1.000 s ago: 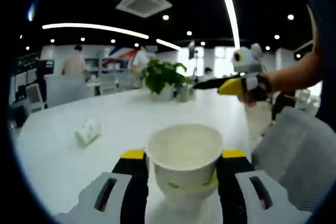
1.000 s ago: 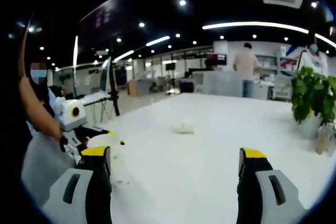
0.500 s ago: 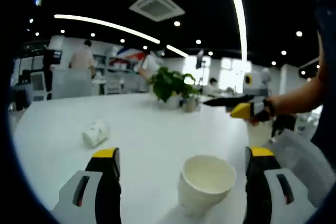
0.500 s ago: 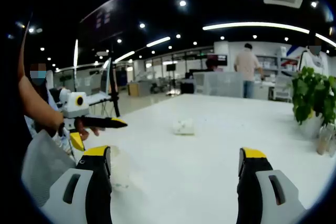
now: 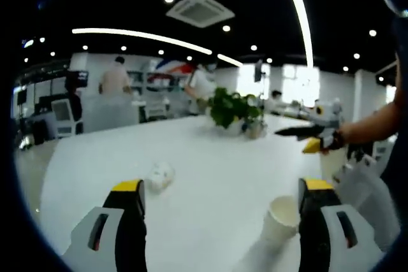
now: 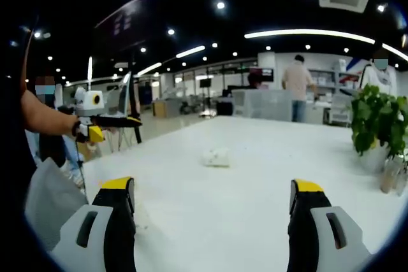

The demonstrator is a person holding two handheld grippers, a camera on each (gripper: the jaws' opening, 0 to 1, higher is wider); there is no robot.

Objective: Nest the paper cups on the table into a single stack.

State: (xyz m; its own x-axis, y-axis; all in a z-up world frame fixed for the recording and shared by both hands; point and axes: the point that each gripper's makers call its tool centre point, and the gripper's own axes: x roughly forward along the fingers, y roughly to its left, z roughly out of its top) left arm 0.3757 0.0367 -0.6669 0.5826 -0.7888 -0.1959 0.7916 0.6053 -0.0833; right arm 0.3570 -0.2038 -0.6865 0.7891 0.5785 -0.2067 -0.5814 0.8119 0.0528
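**Two cups apart on the white table, both grippers free**

Nearest the left gripper (image 5: 220,211), whose jaws stand wide apart with nothing between them, an upright paper cup (image 5: 281,219) sits on the white table (image 5: 210,170) close to its near edge, just inside the right-hand jaw in the left gripper view, mouth up; whether it touches that jaw cannot be told. Farther in, toward the middle of the table, a second paper cup (image 5: 160,175) lies on its side, well apart from the upright one. Beyond it, near the far edge, stands a potted plant (image 5: 233,107) with a small glass container (image 5: 255,129) just beside it. At the right side of the left gripper view the right gripper (image 5: 317,137) hangs above the table's right edge, held by a hand (image 5: 340,138).

From the right gripper's view, its own gripper (image 6: 213,211) likewise has its jaws spread wide and bare over the table's near edge. The tipped cup (image 6: 215,157) lies out near the table's middle, and the plant (image 6: 381,125) stands at the far right edge. At the left the left gripper (image 6: 102,122) is held up off the table's left edge in a hand (image 6: 78,130). Two people (image 6: 299,87) stand in the office beyond the table.
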